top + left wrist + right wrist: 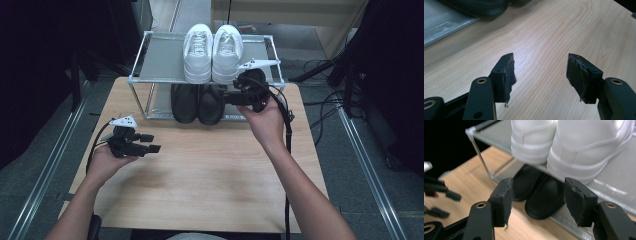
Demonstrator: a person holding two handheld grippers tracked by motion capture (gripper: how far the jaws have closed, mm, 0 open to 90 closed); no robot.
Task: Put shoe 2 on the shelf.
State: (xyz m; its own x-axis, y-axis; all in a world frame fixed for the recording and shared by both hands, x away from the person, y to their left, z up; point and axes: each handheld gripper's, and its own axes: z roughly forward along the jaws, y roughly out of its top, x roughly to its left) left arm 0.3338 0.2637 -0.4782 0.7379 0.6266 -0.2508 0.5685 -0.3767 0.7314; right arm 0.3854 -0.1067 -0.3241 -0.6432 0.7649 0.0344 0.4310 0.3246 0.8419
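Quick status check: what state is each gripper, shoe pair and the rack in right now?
Left gripper: open, empty, over the table.
Right gripper: open, empty, aimed at the black shoes.
White shoes: side by side on the rack's top shelf.
Black shoes: side by side on the lower shelf.
Rack: upright on the table.

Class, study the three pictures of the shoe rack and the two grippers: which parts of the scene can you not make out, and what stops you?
- Black shoes: high view, heel halves hidden under the rack's upper shelf.
- White sneakers: right gripper view, tops cut off by the upper edge.
- Left gripper: right gripper view, blurred and cut by the left edge.
- Right gripper: high view, jaws dark against the black shoes, so their gap is unclear there.
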